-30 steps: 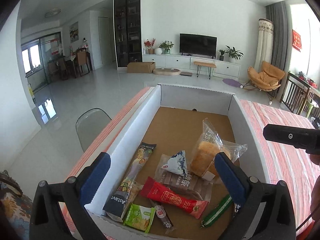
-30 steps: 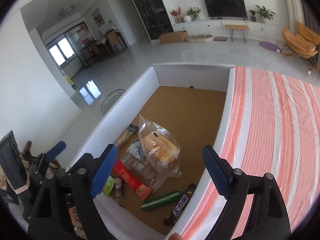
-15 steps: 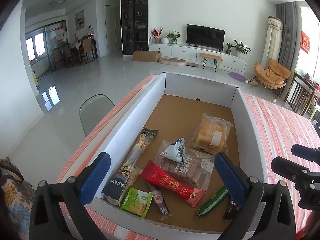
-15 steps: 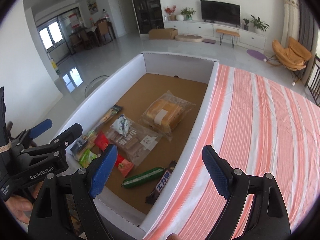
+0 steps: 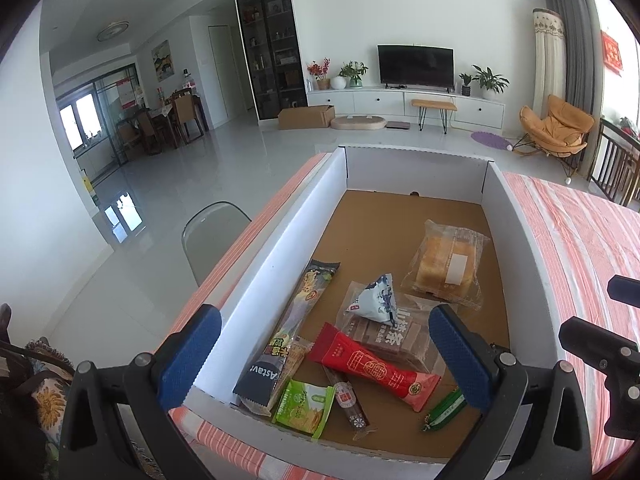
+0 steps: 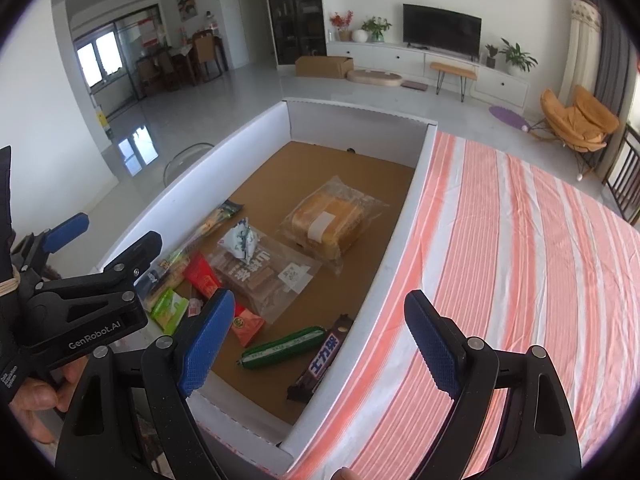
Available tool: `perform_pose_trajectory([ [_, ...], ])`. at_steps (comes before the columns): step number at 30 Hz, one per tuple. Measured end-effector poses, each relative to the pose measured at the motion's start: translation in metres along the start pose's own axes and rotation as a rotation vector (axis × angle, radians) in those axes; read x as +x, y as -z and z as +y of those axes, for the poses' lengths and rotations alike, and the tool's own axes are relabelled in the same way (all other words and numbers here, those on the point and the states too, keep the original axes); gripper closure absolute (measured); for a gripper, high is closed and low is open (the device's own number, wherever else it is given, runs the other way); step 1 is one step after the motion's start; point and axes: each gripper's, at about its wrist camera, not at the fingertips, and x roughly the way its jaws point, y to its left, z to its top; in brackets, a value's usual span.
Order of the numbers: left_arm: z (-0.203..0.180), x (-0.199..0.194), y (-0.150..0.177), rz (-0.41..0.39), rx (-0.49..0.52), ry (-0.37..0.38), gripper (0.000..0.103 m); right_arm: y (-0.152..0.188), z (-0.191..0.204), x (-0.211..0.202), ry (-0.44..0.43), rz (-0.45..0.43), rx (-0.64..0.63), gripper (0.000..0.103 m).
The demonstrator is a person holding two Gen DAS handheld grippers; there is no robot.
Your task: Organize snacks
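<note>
Both grippers, left (image 5: 324, 354) and right (image 6: 320, 340), hang over the near end of the box (image 5: 276, 240), jaws apart and empty. The snacks, bread (image 5: 448, 268) and red pack (image 5: 372, 364) among them, lie loose on its floor, probably gathered there for sorting.

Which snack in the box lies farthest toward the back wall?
The bagged bread loaf, clear wrapper with a white label, alone past the other packets clustered near the front.

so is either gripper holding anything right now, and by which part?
Nothing held. Left gripper and right gripper both stand open and empty above the box of snacks.
</note>
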Motion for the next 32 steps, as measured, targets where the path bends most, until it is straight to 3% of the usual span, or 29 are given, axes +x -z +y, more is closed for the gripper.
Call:
perform_pose_trajectory([
  [10, 0.0, 0.009, 0.002, 0.062, 0.0, -0.056, 0.0, 0.0, 0.007, -0.002, 0.0, -0.006, -0.007, 0.014],
  [24, 0.013, 0.007, 0.0, 0.066, -0.042, -0.015, 0.0, -0.001, 0.016, 0.004, -0.001, 0.013, -0.028, 0.014],
  [32, 0.02, 0.009, 0.002, 0.105, -0.088, 0.057, 0.0, -0.001, 0.018, 0.005, -0.005, 0.014, -0.029, 0.014],
])
